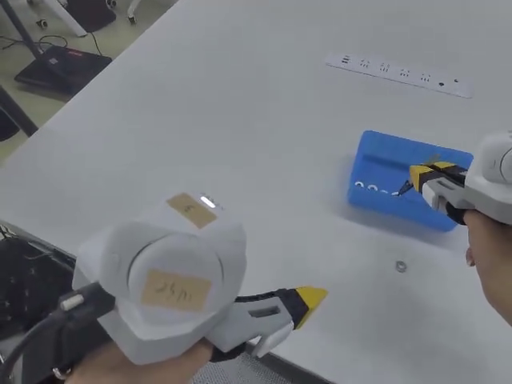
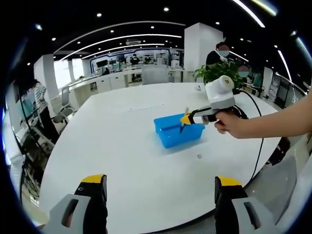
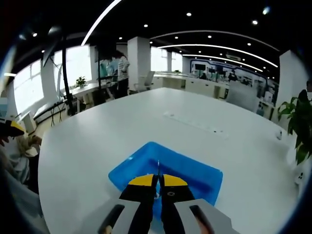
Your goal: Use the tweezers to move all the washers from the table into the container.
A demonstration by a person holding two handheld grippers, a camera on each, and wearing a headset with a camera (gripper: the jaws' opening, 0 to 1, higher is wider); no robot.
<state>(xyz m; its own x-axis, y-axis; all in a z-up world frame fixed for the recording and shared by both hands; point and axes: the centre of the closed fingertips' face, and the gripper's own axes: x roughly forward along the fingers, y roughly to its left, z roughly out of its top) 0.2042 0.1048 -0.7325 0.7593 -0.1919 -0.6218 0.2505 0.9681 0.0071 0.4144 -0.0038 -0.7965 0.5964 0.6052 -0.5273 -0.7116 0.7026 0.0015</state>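
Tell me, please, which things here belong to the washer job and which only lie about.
Job: right tool, shut on the tweezers; blue container; washers inside it; one loose washer outside it.
Lying about: power strip; potted plant.

bright ceiling lights (image 2: 166,9) | soft shadows | warped edges | seemingly slight blur

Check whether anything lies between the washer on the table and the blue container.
Nothing visible does. The washer lies on bare table in front of the container, with open surface between them. The right gripper, shut on the tweezers, hangs over the container, also with no obstacle toward the washer.
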